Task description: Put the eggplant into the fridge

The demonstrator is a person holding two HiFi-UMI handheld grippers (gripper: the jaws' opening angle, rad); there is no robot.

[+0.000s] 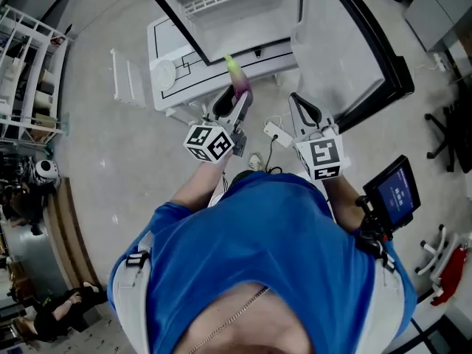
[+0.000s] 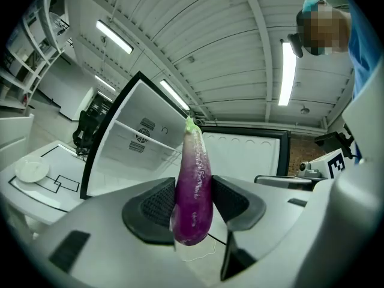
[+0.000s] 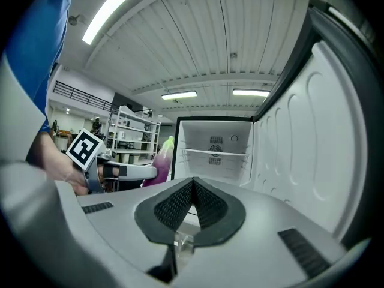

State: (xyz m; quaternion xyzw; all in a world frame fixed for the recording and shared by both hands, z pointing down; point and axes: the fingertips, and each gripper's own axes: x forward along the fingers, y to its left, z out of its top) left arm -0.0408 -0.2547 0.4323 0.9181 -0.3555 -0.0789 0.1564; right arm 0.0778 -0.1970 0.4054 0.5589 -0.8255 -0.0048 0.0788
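The eggplant (image 2: 193, 188) is pinched in the left tool (image 2: 193, 204), whose two dark ribbed pads (image 2: 157, 204) press on its flanks from either side. The grip sits on the thick purple part. The rounded blunt end hangs just past the pads on the camera's side, and the narrower part with the pale green stem tip runs out beyond the jaw tips.

From the head view the eggplant (image 1: 239, 82) juts forward out of the left tool (image 1: 237, 103), green tip leading toward the open fridge (image 1: 284, 9). It is in front of the opening, outside the cabinet, and touches no shelf or wall. The fridge door (image 1: 346, 43) stands swung wide at the right.

The right tool (image 3: 191, 204) has its jaws pressed together with nothing between them. It points at the white interior of the fridge (image 3: 213, 143), and the inner face of the door (image 3: 327, 131) fills the right of its view. At the left of that view the eggplant (image 3: 157, 159) shows in the other tool, near the fridge's left edge. In the head view the right tool (image 1: 301, 108) is beside the left one, apart from the eggplant.

A white bench (image 1: 184, 80) marked with black outlines lies left of the opening and carries a white plate (image 1: 162, 72)
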